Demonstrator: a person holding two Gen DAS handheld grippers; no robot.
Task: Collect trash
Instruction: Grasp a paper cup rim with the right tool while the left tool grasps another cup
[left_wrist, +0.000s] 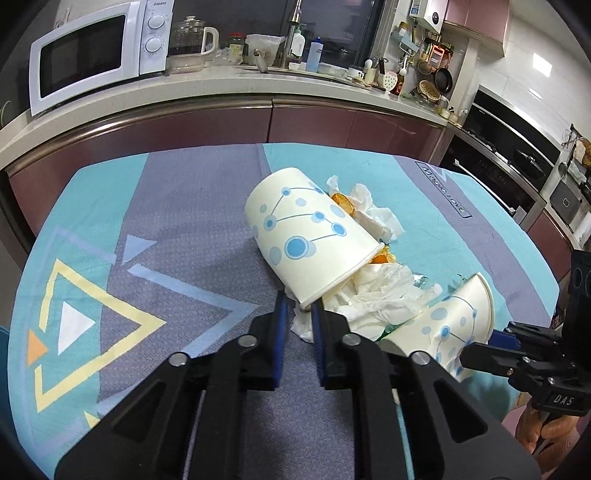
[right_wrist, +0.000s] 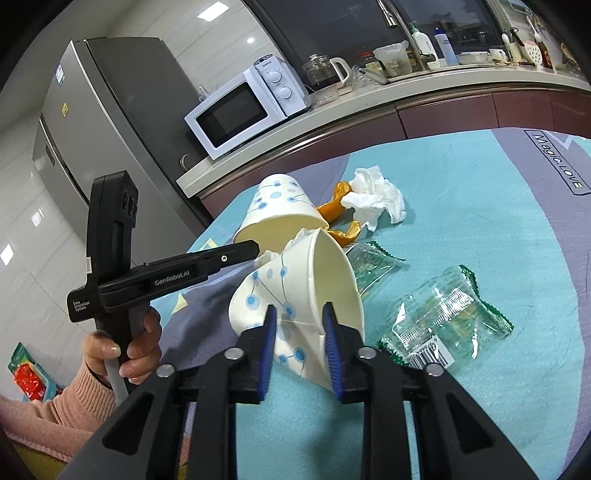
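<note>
A white microwave (left_wrist: 92, 55) and glass kettle (left_wrist: 188, 40) stand on the counter (left_wrist: 221, 92) beside a grey fridge (right_wrist: 110, 129).

Both views bright, evenly lit from overhead; ceiling light reflections show as white patches on glossy wall tiles (left_wrist: 543, 70) and beside refrigerator (right_wrist: 92, 122). Window (left_wrist: 332, 33) dark. Shadows soft and short under paper cup (left_wrist: 310, 236) on tablecloth (left_wrist: 177, 221). Mild glare on clear snack wrapper (right_wrist: 443, 317). Strong fisheye bending: countertop (left_wrist: 229, 92) curves, black vignette in all 4 corners. Focus sharp mid-frame; slight softness toward rims and on near gripper bodies
</note>
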